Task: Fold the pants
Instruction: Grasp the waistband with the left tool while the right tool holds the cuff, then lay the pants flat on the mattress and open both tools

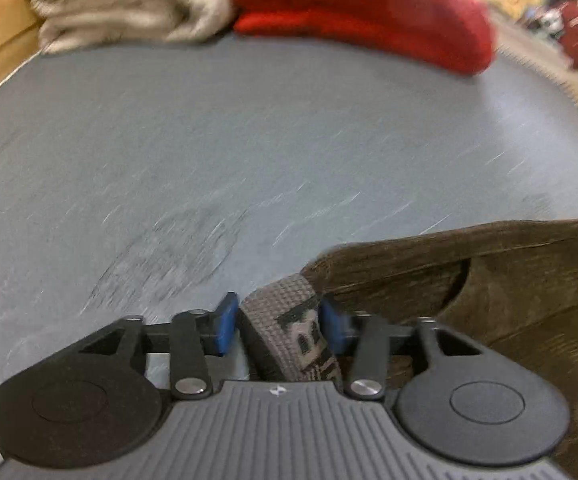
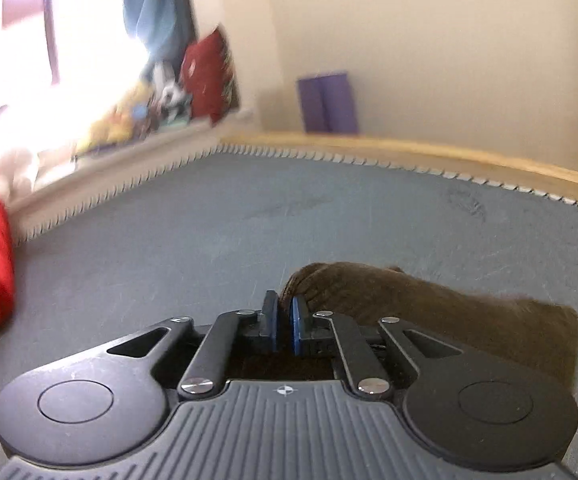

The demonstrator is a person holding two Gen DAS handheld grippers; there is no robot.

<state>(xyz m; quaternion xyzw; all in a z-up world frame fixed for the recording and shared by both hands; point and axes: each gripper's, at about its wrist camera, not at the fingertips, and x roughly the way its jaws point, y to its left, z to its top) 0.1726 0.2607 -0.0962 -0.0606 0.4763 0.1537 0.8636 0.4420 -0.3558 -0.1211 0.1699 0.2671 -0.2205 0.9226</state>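
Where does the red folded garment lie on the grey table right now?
In the left wrist view the red garment lies at the table's far edge, right of the cream folded cloth.

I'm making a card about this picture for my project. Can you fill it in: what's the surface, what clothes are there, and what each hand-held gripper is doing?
surface: grey mat
pants: brown pants, grey waistband
left hand-held gripper: waistband between its pads
right hand-held gripper: nearly closed, brown fabric at its tips
far edge: red folded cloth, cream folded cloth
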